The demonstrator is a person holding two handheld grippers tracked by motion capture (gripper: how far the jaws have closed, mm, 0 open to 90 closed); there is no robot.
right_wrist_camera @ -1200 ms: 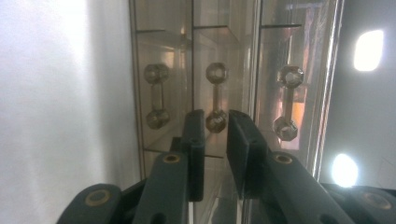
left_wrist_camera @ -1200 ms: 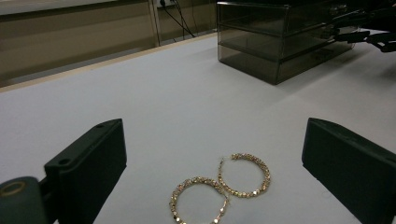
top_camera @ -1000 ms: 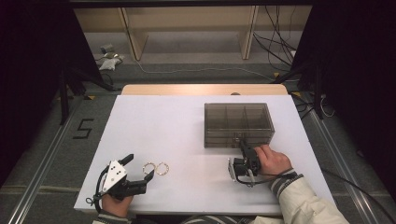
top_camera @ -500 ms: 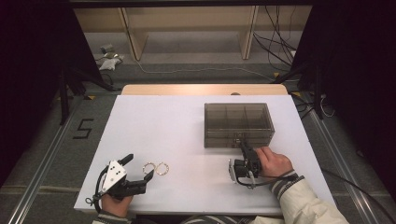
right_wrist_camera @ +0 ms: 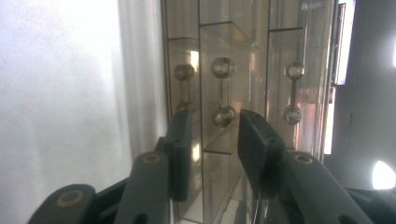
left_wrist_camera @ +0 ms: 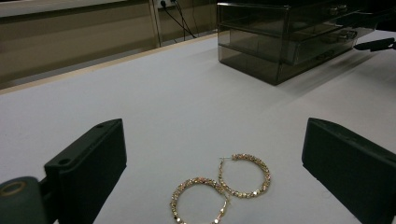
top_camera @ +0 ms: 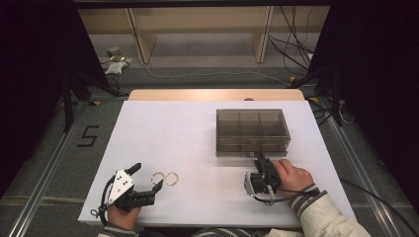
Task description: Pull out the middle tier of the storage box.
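Note:
Two gold hoop earrings (top_camera: pixel 164 178) lie touching on the white table (top_camera: pixel 197 143), close in front of my left gripper (top_camera: pixel 147 177). Seen from the left gripper view, the earrings (left_wrist_camera: pixel 244 176) rest just beyond the left gripper (left_wrist_camera: pixel 212 154), whose jaws stand wide open and empty. My right gripper (top_camera: pixel 260 160) is at the front of the smoky clear drawer box (top_camera: pixel 252 131). Its jaws have just been opening. In the right gripper view the right gripper (right_wrist_camera: pixel 212 135) stands rolled on its side, and a drawer's bar handle (right_wrist_camera: pixel 223 91) lies between and just beyond its jaws, with a gap on each side.
The drawer box (left_wrist_camera: pixel 280 42) has several small drawers with handles on its front. A wooden strip (top_camera: pixel 217 95) borders the table's far edge. Cables and shelf legs lie on the floor beyond. Open tabletop spreads between the earrings and the box.

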